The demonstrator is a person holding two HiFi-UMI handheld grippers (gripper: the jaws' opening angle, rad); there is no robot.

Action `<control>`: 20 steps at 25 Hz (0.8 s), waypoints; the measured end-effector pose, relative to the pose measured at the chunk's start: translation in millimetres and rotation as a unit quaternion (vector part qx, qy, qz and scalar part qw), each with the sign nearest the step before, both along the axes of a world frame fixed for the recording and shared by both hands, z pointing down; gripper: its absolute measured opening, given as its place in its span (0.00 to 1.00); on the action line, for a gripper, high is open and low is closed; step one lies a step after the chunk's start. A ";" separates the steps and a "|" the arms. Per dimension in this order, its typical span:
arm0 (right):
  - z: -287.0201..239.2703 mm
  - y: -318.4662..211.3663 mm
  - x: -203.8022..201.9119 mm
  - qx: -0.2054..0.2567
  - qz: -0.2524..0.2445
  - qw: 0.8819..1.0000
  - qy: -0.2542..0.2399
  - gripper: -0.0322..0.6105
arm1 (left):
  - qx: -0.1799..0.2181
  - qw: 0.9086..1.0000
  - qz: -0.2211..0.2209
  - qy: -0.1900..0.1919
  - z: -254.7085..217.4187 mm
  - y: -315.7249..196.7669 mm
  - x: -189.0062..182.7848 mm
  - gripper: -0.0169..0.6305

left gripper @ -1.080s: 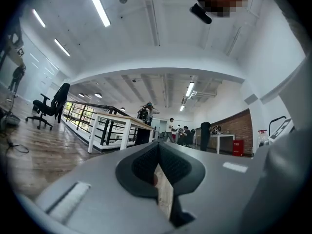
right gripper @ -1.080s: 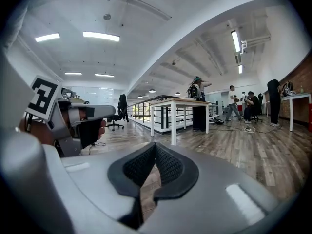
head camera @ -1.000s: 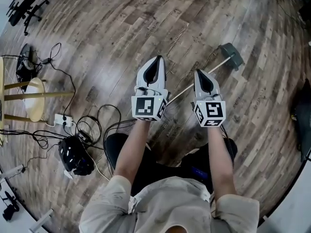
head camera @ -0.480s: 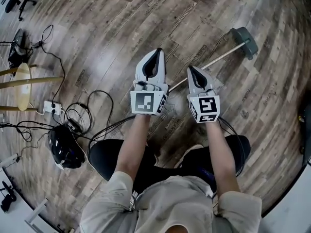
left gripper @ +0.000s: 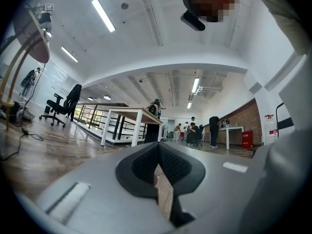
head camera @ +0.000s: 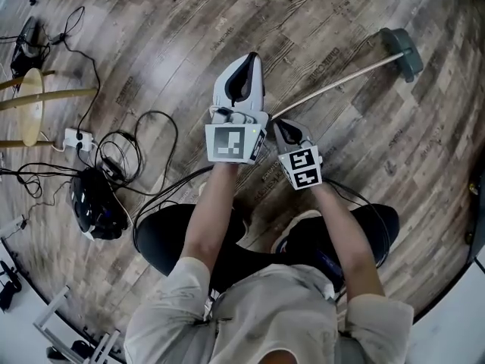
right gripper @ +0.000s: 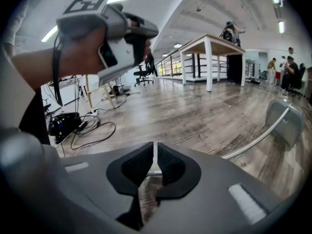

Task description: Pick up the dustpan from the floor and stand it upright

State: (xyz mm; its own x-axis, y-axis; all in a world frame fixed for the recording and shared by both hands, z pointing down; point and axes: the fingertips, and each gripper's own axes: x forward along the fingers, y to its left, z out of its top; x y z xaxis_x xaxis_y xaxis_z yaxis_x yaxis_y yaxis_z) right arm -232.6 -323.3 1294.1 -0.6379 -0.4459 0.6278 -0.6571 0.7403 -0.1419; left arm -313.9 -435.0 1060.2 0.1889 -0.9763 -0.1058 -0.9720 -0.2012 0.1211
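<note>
The dustpan lies flat on the wooden floor, its dark grey pan (head camera: pixel 402 51) at the far right and its long metal handle (head camera: pixel 333 86) running back toward me. My right gripper (head camera: pixel 282 130) points down at the floor, close to the handle's near end. Its jaws are opening by a narrow slit with nothing between them (right gripper: pixel 155 147). In the right gripper view the pan (right gripper: pixel 287 123) and handle (right gripper: pixel 253 140) lie to the right of the jaws. My left gripper (head camera: pixel 242 74) is held roughly level to the left, jaws together and empty (left gripper: pixel 157 147).
Tangled black cables (head camera: pixel 144 158), a white power strip (head camera: pixel 76 137) and a black device (head camera: pixel 95 207) lie on the floor to the left. A wooden stool (head camera: pixel 34 108) stands at far left. A white-legged table (right gripper: pixel 209 43) stands farther back.
Both grippers have come down toward the floor. The right one dropped more, tipped downward and now sits by the handle's near end.
</note>
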 end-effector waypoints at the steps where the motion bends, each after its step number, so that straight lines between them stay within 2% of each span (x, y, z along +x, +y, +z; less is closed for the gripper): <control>1: 13.5 13.1 -7.7 -0.019 -0.019 1.000 0.009 0.12 | -0.002 1.000 -0.002 0.001 4.3 2.5 -2.6 0.06; 5: 58.5 54.1 -29.8 -0.069 -0.087 0.992 0.065 0.23 | -0.010 1.000 -0.007 0.004 17.0 7.9 -11.8 0.06; 8: 84.9 71.7 -34.7 -0.088 -0.112 0.985 0.101 0.26 | -0.011 1.000 -0.005 0.002 22.4 10.8 -15.3 0.06; 14: 118.9 84.6 -34.1 -0.122 -0.103 0.978 0.136 0.27 | -0.021 1.000 -0.005 -0.006 31.9 19.2 -20.8 0.06; 20: 130.2 95.5 -38.0 -0.120 -0.116 0.975 0.148 0.28 | -0.021 1.000 -0.008 -0.016 30.8 28.2 -23.2 0.06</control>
